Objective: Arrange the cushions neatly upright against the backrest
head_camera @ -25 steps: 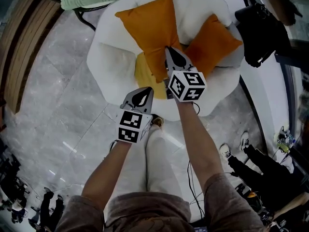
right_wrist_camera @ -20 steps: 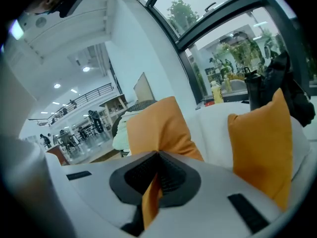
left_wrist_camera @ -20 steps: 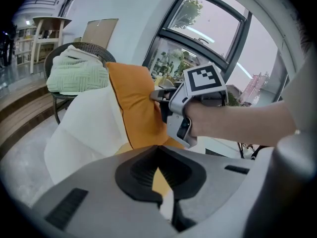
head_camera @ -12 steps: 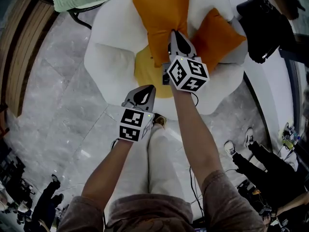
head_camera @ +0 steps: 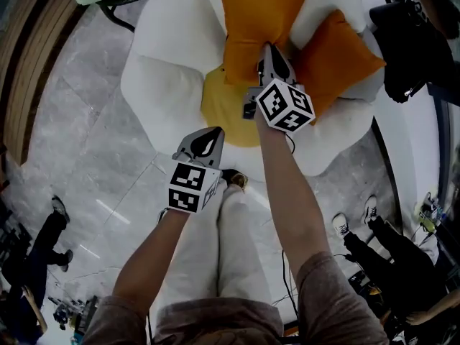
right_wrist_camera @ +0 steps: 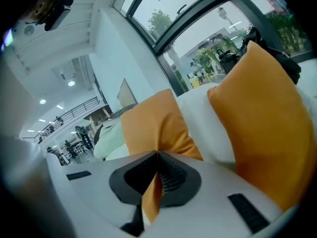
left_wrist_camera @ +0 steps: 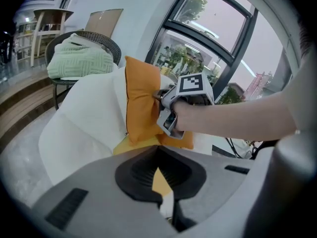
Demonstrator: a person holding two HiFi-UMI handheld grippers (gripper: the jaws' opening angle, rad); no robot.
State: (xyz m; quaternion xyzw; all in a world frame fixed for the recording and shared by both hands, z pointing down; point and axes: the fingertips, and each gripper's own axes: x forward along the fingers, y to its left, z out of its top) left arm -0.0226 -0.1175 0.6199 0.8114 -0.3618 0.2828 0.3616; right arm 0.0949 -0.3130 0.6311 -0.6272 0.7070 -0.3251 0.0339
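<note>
A large orange cushion [head_camera: 262, 13] leans against the white backrest [head_camera: 327, 2] of a petal-shaped chair. My right gripper [head_camera: 269, 52] is shut on its lower corner, and orange fabric shows pinched between the jaws in the right gripper view [right_wrist_camera: 157, 155]. A smaller orange cushion [head_camera: 334, 56] rests to its right, tilted against the chair's side. In the right gripper view this cushion [right_wrist_camera: 267, 128] fills the right side. My left gripper [head_camera: 208, 136] hangs shut and empty above the chair's front edge. Its own view shows the held cushion [left_wrist_camera: 141, 103] and the right gripper [left_wrist_camera: 183, 100].
The chair has white petals [head_camera: 162, 85] around a yellow seat [head_camera: 223, 106]. A black bag [head_camera: 413, 42] sits at the right. A wire chair with a green throw [left_wrist_camera: 79, 61] stands to the left. Bystanders' feet [head_camera: 370, 210] are on the marble floor at the lower right.
The right gripper has carried the large cushion's corner toward the backrest, and the cushion now stands straighter against it. The left gripper has sunk a little and stays empty.
</note>
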